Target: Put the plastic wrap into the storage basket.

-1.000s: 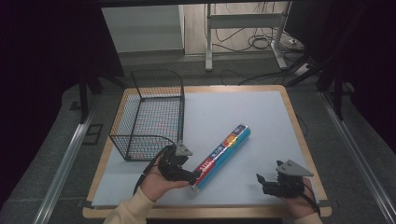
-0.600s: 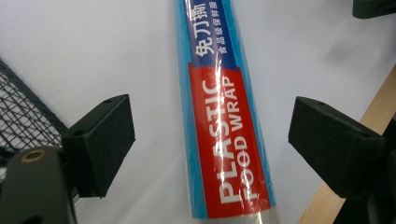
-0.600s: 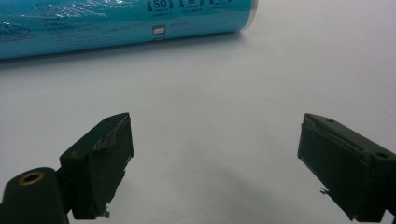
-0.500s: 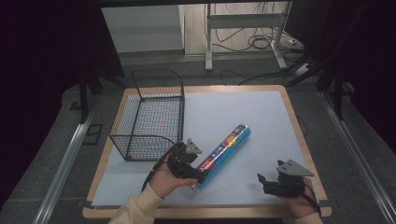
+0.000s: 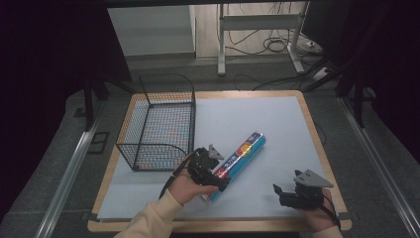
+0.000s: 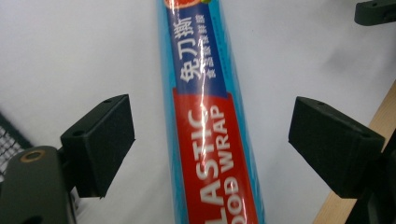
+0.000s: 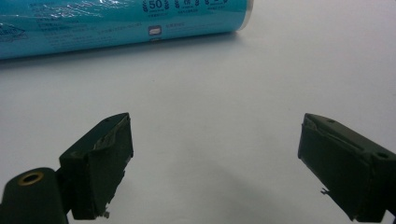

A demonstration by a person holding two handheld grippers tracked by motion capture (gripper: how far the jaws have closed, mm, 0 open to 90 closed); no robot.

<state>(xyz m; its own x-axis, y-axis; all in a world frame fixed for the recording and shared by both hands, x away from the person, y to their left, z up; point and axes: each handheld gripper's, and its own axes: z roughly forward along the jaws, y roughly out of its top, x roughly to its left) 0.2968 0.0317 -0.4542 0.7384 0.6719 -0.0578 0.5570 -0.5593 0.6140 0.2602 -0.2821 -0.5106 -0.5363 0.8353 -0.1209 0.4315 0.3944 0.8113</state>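
My left claw (image 6: 210, 140) has slid in from the near-left to straddle, jaws wide and untouching, the blue-and-red plastic-wrap roll (image 5: 238, 161) lying mid-counter beside the black wire basket (image 5: 158, 121), so a grab looks imminent, while my right claw (image 5: 289, 193) idles open and empty near the near-right corner.

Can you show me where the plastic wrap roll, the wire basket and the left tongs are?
plastic wrap roll (image 6: 212, 140): left gripper view, red label.
wire basket (image 5: 157, 124): high view, mesh floor.
left tongs (image 5: 221, 176): high view, between the tips over the roll.

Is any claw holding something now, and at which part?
Nothing is held. The left claw stands open around the roll near its near end, not touching it; the right claw is open over bare table.
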